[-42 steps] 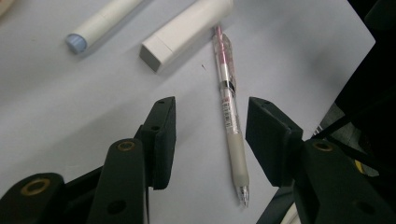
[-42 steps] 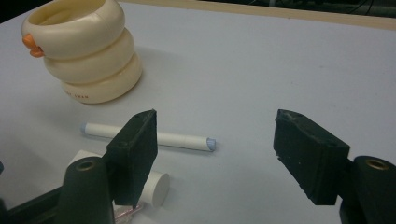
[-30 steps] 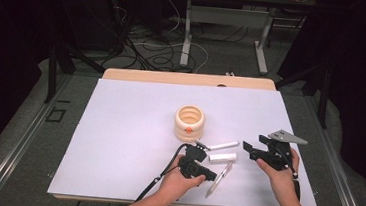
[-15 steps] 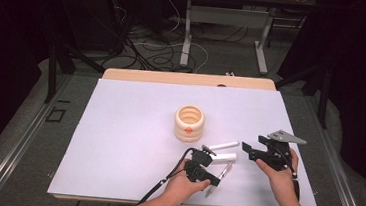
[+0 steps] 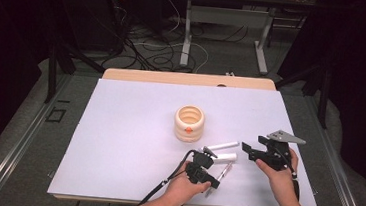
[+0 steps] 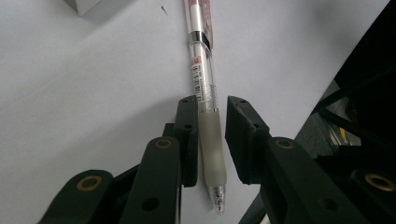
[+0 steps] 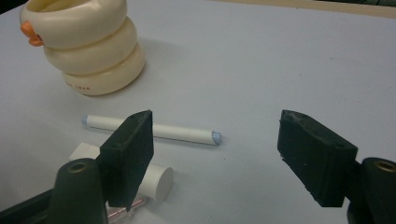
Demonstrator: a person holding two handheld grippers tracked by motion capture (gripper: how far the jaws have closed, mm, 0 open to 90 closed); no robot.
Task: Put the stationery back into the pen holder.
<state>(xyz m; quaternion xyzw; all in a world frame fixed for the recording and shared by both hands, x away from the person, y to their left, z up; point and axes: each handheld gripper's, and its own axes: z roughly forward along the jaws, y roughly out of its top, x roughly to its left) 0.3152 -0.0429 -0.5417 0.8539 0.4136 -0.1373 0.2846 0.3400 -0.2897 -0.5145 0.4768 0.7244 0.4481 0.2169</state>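
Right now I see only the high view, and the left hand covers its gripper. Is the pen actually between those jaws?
Observer: Yes. The left gripper straddles the pen at its frosted grip sleeve. The jaws have just been closing, and a thin gap shows on one side.
Operator: Which way does the tip point?
Observer: Back toward that gripper's camera, just past the jaws.
Operator: And the right gripper?
Observer: The right gripper is open with nothing between its jaws; the white marker lies on the table beyond them.
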